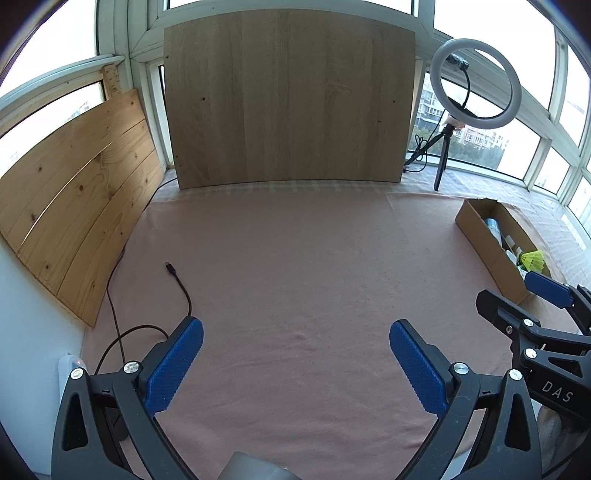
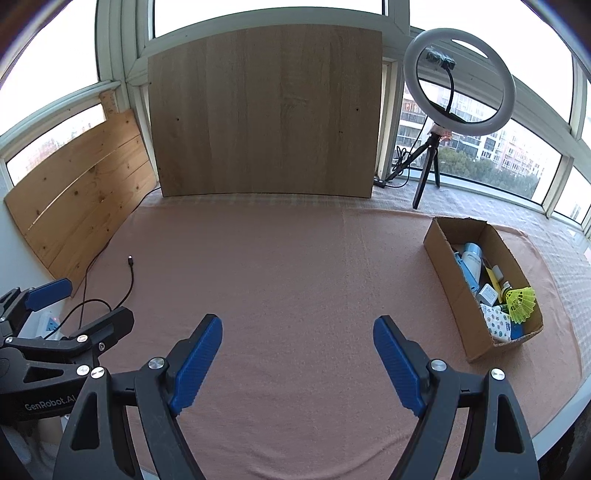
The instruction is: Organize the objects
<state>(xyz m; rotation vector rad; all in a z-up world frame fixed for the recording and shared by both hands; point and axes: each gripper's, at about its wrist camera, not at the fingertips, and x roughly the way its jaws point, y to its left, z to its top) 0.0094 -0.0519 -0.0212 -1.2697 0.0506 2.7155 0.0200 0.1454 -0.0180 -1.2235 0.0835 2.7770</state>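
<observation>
- While its two blue-padded fingers point(image 1: 181, 365) stand wide apart at the bottom of the left wrist view, the left gripper point(image 1: 295, 334) grasps nothing; only bare pink cloth point(image 1: 295, 266) shows between them.
- The right gripper point(image 2: 297, 330) likewise has its fingers point(image 2: 399, 363) spread and released, low in the right wrist view, with nothing but cloth in the gap.
- Each gripper shows in the other's view: the right one at the right edge of the left view, the left one at the lower left edge of the right view.
- A black USB cable point(image 1: 181, 284) lies on the cloth at centre left, its plug end free, well apart from both grippers.
- The cardboard box point(image 2: 480, 284) sits on the cloth at the right of the frame, open at the top.
- Inside it lie a yellow shuttlecock point(image 2: 521, 301) at the near end, a pale blue and white bottle point(image 2: 471, 264) farther back, and several small items too jumbled to name.
- A wooden board point(image 2: 266, 114) leans upright against the windows point(image 2: 266, 14) at upper centre.
- A pine plank panel point(image 2: 81, 199) stands at the left.
- A ring light on a tripod point(image 2: 460, 81) stands at the upper right, behind the box.
</observation>
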